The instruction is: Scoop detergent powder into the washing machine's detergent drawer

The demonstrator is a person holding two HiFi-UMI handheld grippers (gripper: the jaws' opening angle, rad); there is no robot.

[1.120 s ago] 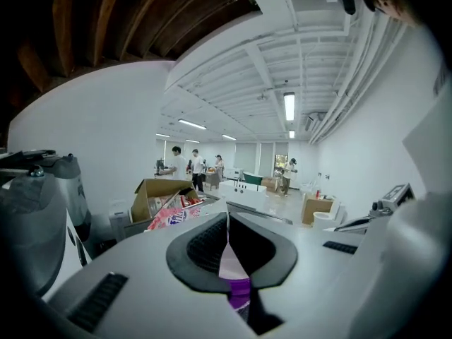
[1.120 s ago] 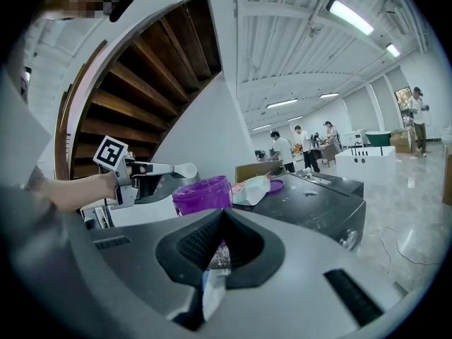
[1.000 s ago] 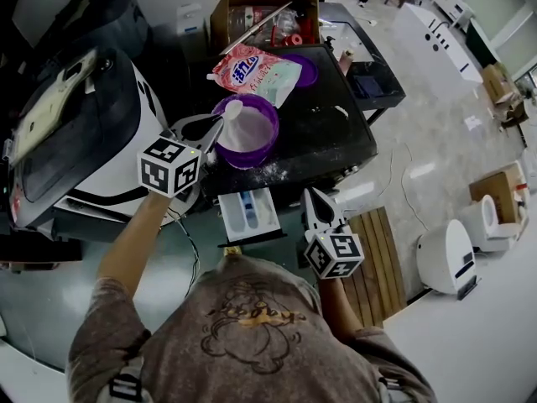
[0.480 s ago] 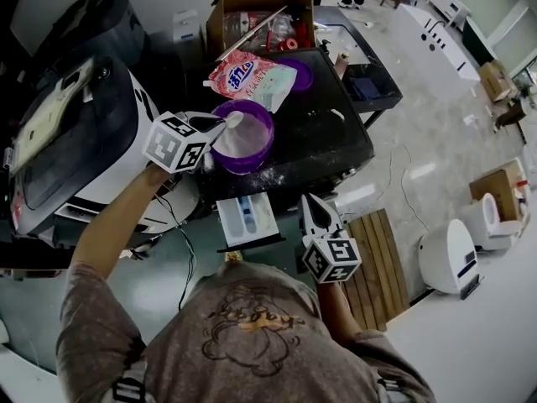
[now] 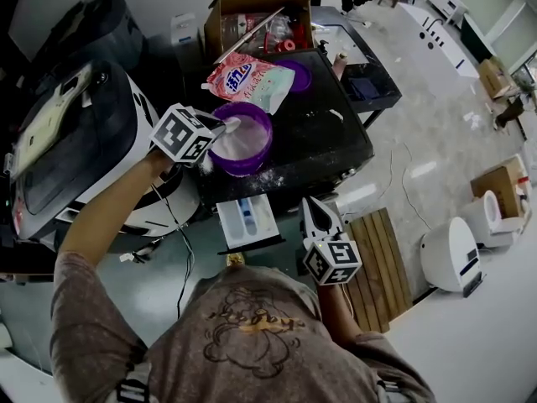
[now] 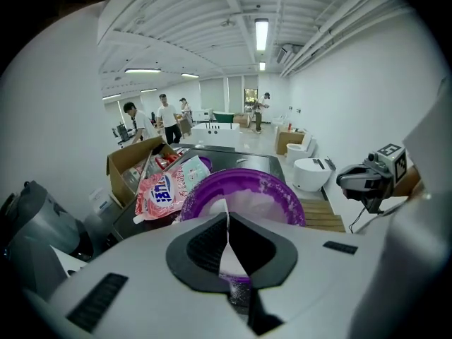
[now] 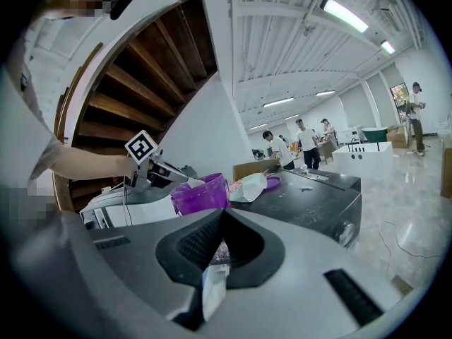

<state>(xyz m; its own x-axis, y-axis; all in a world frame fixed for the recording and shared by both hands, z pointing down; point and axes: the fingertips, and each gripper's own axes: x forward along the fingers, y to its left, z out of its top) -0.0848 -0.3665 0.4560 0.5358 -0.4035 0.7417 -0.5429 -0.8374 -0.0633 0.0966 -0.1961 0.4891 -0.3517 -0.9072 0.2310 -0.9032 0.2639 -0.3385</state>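
Observation:
In the head view my left gripper (image 5: 220,127) is shut on the handle of a white scoop (image 5: 231,125). The scoop hangs over the left rim of a purple bowl (image 5: 243,164) of white powder, which stands on a black top (image 5: 319,141). The left gripper view shows the thin white handle pinched between the jaws (image 6: 227,224), with the bowl (image 6: 282,193) just beyond. Behind the bowl lies a pink detergent bag (image 5: 252,78). The white detergent drawer (image 5: 247,221) stands pulled out from the washing machine (image 5: 75,141). My right gripper (image 5: 312,201) is shut and empty, to the right of the drawer.
An open cardboard box (image 5: 256,15) and a purple lid (image 5: 300,74) sit behind the bag. Spilled powder (image 5: 268,175) dusts the black top near its front edge. A wooden pallet (image 5: 377,259) and white appliances (image 5: 449,259) stand on the floor at the right. People stand far off.
My left gripper has risen and moved away from me with the scoop, which stays at the bowl's left rim. The right gripper has barely moved.

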